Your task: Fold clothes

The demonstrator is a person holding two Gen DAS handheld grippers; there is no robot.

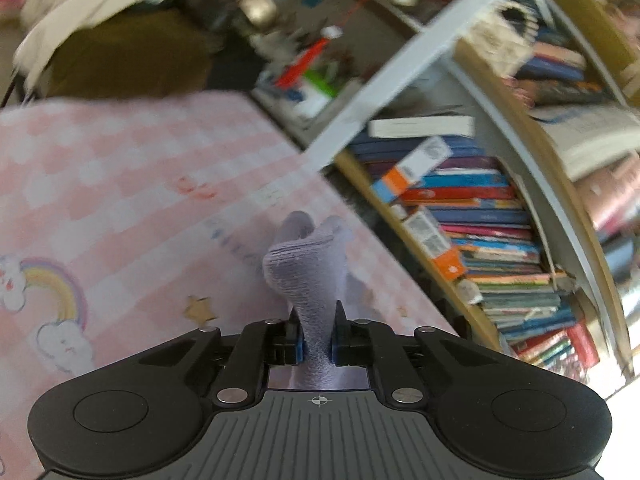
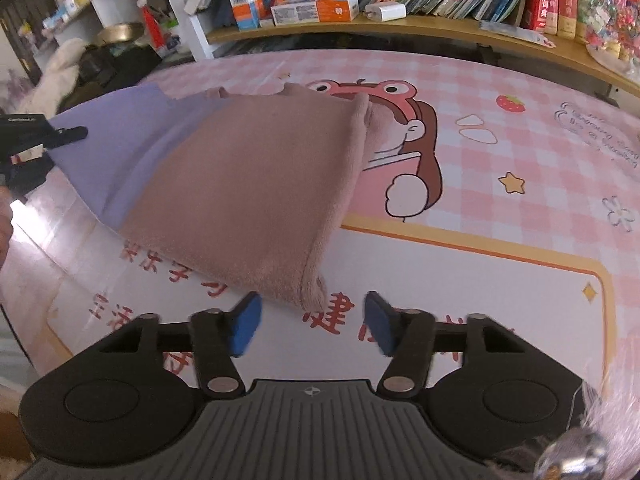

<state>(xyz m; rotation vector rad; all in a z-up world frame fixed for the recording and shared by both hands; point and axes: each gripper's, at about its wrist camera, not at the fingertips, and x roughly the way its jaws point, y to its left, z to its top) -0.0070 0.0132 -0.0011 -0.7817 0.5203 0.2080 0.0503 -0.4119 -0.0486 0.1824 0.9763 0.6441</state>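
The left gripper is clamped on the lilac edge of the garment, which lies on the table, brown face up. The right gripper hangs wide open and empty just before its near corner. A fold seems in hand; the next move probably needs this corner pinched.

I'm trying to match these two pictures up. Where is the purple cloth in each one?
Left wrist view: the purple cloth sits low in the middle, pinched in the left claw.
Right wrist view: the purple cloth lies at left, partly under a brown cloth; the right claw is open.
Shared landmark: the pink checked mat.
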